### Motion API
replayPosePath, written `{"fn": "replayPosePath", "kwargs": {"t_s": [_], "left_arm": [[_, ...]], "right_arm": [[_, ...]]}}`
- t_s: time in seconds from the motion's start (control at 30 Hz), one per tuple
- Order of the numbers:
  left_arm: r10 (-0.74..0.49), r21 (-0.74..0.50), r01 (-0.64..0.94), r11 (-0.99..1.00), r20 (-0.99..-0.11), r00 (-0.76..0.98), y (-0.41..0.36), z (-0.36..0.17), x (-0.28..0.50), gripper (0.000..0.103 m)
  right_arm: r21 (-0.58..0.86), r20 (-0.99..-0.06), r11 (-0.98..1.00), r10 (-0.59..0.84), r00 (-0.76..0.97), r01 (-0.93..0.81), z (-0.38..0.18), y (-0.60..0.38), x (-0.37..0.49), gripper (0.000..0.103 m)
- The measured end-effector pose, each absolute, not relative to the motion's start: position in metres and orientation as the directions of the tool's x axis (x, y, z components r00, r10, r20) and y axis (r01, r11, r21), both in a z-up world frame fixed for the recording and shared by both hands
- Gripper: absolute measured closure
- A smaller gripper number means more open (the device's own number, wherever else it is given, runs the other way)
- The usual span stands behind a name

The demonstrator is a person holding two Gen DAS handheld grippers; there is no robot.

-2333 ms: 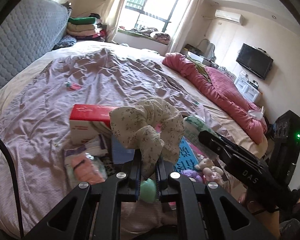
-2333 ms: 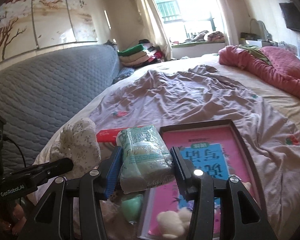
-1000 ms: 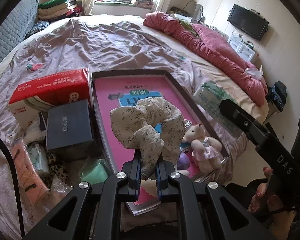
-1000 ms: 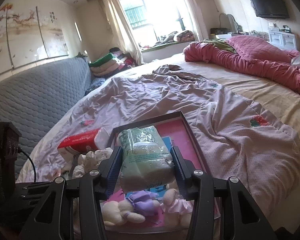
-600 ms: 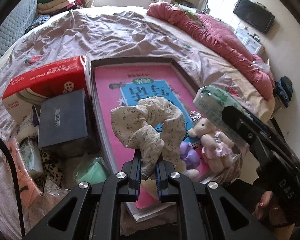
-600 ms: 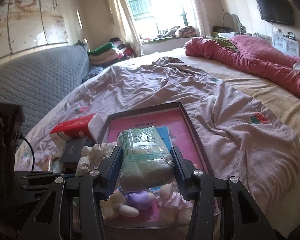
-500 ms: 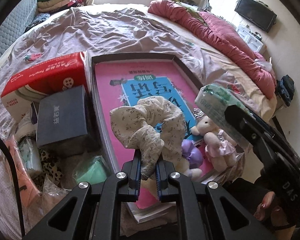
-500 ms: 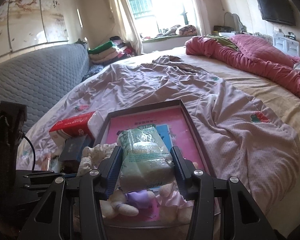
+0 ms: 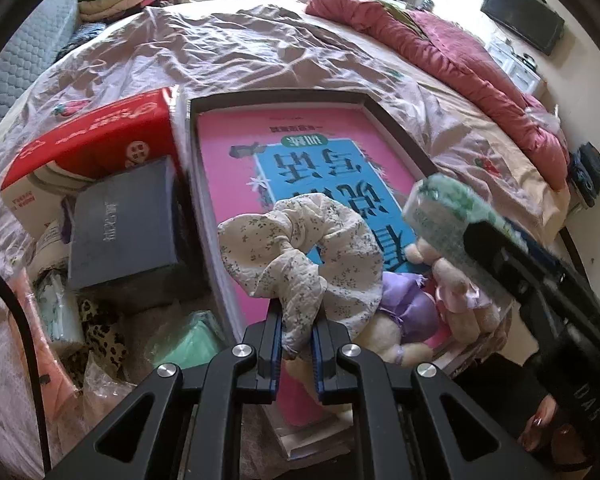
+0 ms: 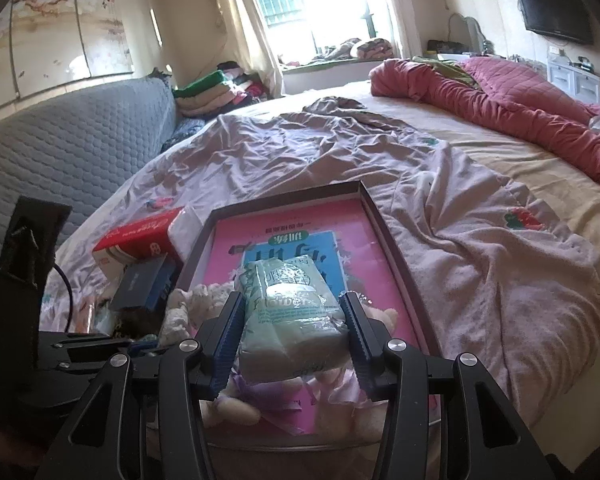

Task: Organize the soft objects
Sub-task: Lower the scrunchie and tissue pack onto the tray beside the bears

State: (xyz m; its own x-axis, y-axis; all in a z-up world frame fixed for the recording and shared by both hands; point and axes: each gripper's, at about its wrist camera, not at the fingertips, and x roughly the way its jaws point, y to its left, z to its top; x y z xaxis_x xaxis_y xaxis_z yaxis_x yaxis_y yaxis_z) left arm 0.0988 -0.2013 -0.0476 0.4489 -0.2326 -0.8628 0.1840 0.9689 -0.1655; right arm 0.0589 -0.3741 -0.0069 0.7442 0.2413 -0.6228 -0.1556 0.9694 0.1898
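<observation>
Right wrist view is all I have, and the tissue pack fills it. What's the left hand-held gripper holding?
Observer: The left hand-held gripper is shut on a floral scrunchie, over the pink book.
Operator: What's under my pack?
Observer: Below the tissue pack lies a plush toy in a pink dress.
Operator: Anything beside it?
Observer: A second plush toy in purple, partly behind the scrunchie.

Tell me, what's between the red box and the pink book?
A dark tray wall separates the red box from the pink book, clearest in the left wrist view.
</observation>
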Motion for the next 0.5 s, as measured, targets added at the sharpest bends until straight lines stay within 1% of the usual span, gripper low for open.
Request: {"fn": "replayPosePath", "kwargs": {"t_s": [0.5], "left_arm": [[-0.220,-0.156,0.181,0.971,-0.878,0.426,-0.201,-0.057,0.099,0.090]], "right_arm": [[0.142,-0.666,0.975,0.221,0.712,-0.170,-0.024,-0.355,0.064,0.052]]}}
